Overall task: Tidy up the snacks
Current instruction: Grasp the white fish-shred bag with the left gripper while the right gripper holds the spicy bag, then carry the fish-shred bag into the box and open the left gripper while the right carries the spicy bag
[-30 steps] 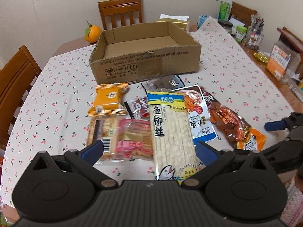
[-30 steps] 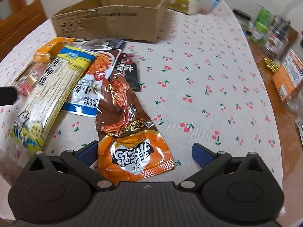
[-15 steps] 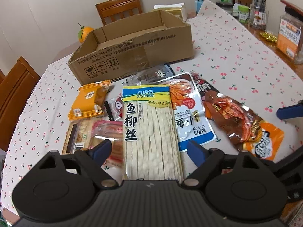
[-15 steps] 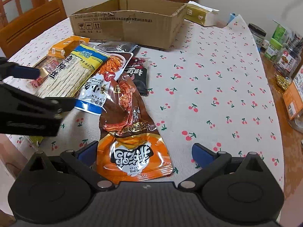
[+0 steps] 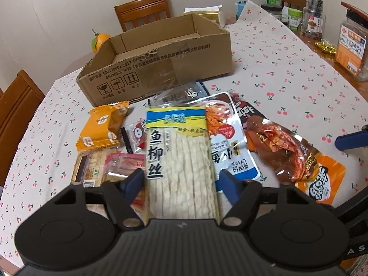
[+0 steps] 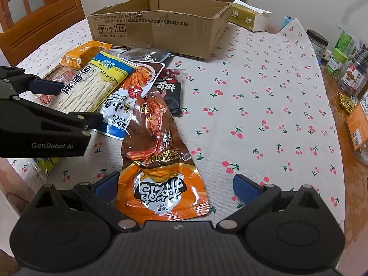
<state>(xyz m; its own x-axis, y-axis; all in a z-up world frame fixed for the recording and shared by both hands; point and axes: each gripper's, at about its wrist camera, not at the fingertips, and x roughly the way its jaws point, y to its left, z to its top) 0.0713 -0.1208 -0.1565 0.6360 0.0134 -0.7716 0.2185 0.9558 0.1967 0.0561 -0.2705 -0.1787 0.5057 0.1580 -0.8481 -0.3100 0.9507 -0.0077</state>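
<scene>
Left hand-held gripper (image 5: pixel 180 181) low over the near table edge, jaws spread wide, straddling the lower end of the long fish-strip packet (image 5: pixel 180 158) without visibly clamping it. Right hand-held gripper (image 6: pixel 176 187) likewise released, jaws well apart either side of the orange end of the brown-and-orange snack pouch (image 6: pixel 158 161), nothing gripped.

Just left of the fish-strip packet: a pink-wrapped snack (image 5: pixel 124 164) and a clear-wrapped tan bar (image 5: pixel 90 168), side by side. Partly tucked under the packet's right edge: a white-and-blue pouch (image 5: pixel 232 142). Farther right, overlapping that pouch's edge, the brown-and-orange snack pouch, lying lengthwise toward the near edge.

Next row back: a stack of orange packets (image 5: pixel 101 126), a small red-and-white sachet (image 5: pixel 135 135) touching the fish-strip packet's left side, a dark packet (image 6: pixel 169 87) under the brown pouch's far end, and a grey-black pouch (image 5: pixel 181 93) at the box's foot.

Beyond: open cardboard box (image 5: pixel 158 62), upright on the cherry-print table (image 6: pixel 264 105), interior showing only bare cardboard. Behind the box: an orange fruit (image 5: pixel 99 41) and a wooden chair (image 5: pixel 142 11). Far right: jars (image 6: pixel 345 69) on bare wood.
</scene>
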